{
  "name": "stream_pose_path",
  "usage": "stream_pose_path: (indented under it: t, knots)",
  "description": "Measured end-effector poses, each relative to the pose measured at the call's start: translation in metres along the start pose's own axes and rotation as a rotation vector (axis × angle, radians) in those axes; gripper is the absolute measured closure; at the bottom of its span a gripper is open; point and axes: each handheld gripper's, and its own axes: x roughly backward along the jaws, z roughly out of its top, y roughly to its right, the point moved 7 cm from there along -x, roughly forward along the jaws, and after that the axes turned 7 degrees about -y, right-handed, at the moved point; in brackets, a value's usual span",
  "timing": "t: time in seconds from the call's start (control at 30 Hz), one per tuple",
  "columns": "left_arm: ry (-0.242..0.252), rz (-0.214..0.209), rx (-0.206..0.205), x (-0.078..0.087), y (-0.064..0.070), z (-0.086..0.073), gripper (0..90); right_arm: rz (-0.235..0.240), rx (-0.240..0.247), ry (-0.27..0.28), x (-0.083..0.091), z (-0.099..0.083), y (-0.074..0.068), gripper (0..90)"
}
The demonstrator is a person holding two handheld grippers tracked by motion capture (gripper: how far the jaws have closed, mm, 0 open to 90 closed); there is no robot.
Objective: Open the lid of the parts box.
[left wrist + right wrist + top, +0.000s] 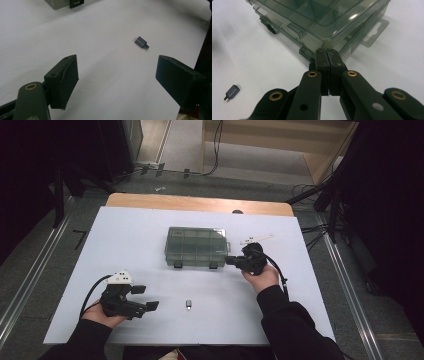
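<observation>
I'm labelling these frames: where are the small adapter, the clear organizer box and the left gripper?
small adapter [141, 42], left gripper view, its grey body.
clear organizer box [196, 246], high view, its lid.
left gripper [145, 297], high view, between its fingertips.

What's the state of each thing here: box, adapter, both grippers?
compartment box: lid closed, flat on the table, both front latches down.
small grey adapter: lying loose on the table, apart from both grippers.
left gripper: open, empty, aimed toward the adapter.
right gripper: shut, tips at the box's front right corner; nothing visibly gripped.
</observation>
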Motion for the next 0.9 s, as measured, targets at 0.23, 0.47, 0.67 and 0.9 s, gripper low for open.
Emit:
stream_pose_path:
  t: [0.23,0.47,0.67,0.9]
  knots:
    - [0.002,0.001,0.003,0.000,0.000,0.000,19.0,-0.004,0.007,0.033,0.002,0.007,-0.001,86.6]
    - [0.008,-0.004,0.005,0.001,-0.001,0.001,19.0,0.004,-0.001,0.056,0.006,0.013,0.000,86.6]
    - [0.003,0.001,0.004,0.000,-0.001,0.000,19.0,0.030,-0.024,0.075,0.009,0.020,0.001,86.9]
    - [0.003,0.003,0.006,0.000,-0.001,0.000,19.0,0.021,-0.014,0.089,0.013,0.028,0.002,86.9]
